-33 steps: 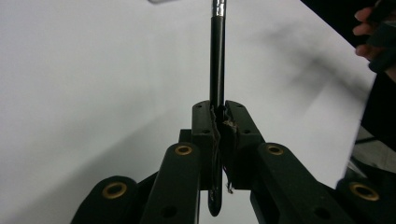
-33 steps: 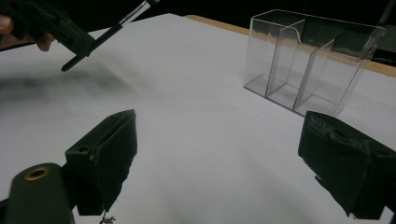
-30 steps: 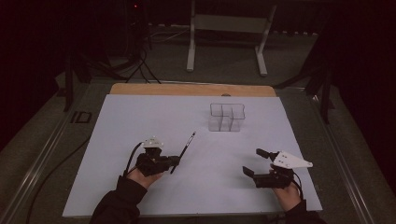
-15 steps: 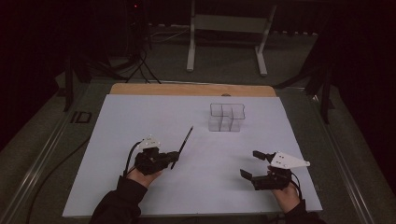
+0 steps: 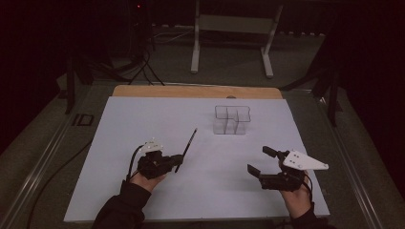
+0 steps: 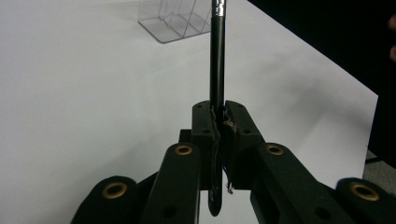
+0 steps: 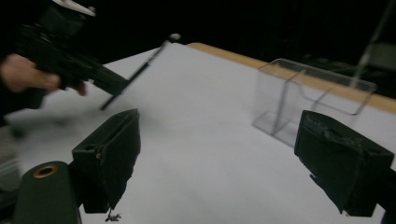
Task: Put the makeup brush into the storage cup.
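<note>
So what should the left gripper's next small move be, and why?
Probably carry the pencil toward the clear organizer and tip it upright. The left gripper is shut on it, pointing that way, the compartments look empty, and the right gripper is open, holding nothing.

We see a white table (image 5: 143, 191), a clear organizer (image 5: 232, 119) standing far right of centre, a wooden strip (image 5: 196, 91) along the far edge, and a metal stand (image 5: 234, 24) beyond.
</note>
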`<state>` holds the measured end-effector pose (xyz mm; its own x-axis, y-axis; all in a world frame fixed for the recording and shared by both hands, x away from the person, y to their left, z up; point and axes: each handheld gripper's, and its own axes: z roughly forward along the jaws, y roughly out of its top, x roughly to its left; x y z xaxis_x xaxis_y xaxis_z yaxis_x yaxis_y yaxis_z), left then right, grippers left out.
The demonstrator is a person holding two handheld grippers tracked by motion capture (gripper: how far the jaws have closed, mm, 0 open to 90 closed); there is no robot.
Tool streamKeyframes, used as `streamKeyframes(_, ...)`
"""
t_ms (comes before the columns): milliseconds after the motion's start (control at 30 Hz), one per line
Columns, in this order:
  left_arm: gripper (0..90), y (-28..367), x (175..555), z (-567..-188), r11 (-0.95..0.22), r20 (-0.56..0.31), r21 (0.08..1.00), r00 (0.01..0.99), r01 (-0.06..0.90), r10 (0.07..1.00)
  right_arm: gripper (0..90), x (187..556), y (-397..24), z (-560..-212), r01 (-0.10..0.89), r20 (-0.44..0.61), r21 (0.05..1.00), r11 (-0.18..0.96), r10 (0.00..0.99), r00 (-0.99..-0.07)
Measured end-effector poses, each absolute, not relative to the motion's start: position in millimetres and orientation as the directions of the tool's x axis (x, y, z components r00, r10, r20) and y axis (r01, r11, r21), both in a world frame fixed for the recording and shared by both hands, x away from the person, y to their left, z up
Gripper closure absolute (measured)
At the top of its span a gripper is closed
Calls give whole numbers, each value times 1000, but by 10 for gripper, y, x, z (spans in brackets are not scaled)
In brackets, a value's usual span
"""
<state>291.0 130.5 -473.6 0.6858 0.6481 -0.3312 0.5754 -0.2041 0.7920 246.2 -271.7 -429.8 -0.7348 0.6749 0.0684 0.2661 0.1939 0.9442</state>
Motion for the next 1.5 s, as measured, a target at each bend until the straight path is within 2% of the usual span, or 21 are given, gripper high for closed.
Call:
streamKeyframes(467,853,1276,2892,-4731,-210,-320,797,691,567,648,130,2557,-2356,-3937,190,2,960,207,672,-741)
streamKeyframes(633,853,1275,2888,-4726,-209,-320,799,693,564,646,116,2670,-2199,-3838,219,11,952,215,688,-726)
streamKeyframes(1133,853,1279,2891,-4722,-199,-318,804,688,561,653,102,2977,-1699,-3951,364,171,921,135,702,-691)
streamKeyframes(1500,853,1279,2897,-4728,-201,-316,805,690,558,652,141,3127,-1466,-4022,494,352,869,14,684,-638)
